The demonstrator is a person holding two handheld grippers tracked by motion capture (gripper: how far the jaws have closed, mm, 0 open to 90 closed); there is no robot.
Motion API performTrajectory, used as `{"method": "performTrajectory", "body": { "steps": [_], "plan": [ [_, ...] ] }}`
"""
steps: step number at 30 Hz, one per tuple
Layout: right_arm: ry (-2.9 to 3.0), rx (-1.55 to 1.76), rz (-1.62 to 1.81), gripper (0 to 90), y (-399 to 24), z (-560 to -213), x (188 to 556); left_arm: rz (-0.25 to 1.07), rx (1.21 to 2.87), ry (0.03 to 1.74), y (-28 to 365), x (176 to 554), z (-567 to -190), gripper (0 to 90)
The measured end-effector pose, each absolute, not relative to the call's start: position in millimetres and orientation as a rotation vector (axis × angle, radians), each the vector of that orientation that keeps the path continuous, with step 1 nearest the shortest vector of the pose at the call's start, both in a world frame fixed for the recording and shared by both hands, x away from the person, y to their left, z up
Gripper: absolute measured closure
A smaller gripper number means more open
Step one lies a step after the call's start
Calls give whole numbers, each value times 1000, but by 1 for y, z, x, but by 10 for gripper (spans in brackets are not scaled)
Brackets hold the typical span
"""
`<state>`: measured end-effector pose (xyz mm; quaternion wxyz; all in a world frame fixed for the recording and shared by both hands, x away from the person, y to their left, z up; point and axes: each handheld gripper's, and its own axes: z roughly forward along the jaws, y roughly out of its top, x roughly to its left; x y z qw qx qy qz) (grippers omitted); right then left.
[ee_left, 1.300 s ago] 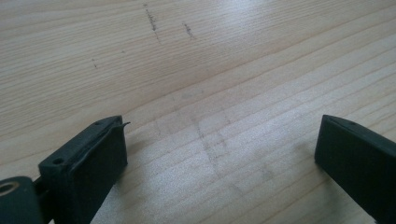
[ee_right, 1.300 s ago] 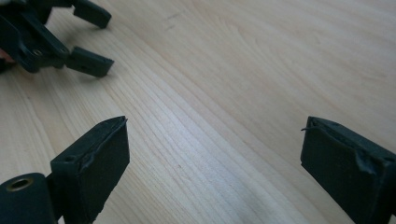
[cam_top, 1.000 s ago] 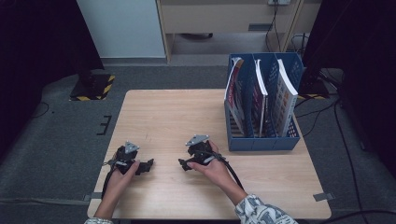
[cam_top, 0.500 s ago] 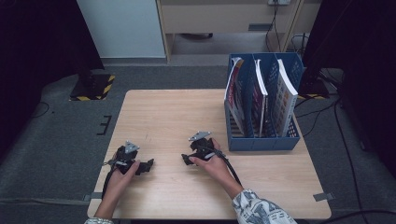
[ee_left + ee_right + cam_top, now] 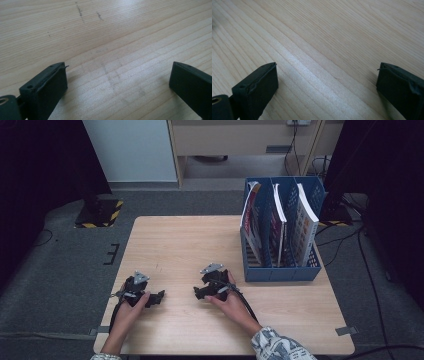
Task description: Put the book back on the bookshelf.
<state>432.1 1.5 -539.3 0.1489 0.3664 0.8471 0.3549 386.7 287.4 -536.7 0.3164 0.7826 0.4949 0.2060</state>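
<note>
Left gripper (image 5: 159,296) and right gripper (image 5: 198,293) rest low on the wooden surface (image 5: 180,245), jaws spread wide, grasping nothing; blue file rack (image 5: 280,270) stands well apart.

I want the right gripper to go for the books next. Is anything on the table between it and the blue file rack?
Nothing visible: only bare table lies between the right gripper and the blue file rack holding the books. Its jaws stand open and empty.

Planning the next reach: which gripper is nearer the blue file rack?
Right. The right gripper rests on the table just left of the blue file rack's front corner; the left gripper sits farther left, near the table's near-left edge.
</note>
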Motion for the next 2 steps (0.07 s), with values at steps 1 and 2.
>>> {"method": "performTrajectory", "body": {
  "steps": [1,2],
  "plan": [
    [2424,1060,1018,43,1,-540,431,543,2061,1303,287,387,-537,10],
    [2422,1061,1016,43,0,-540,431,541,2057,1303,287,387,-537,10]
  ]
}}
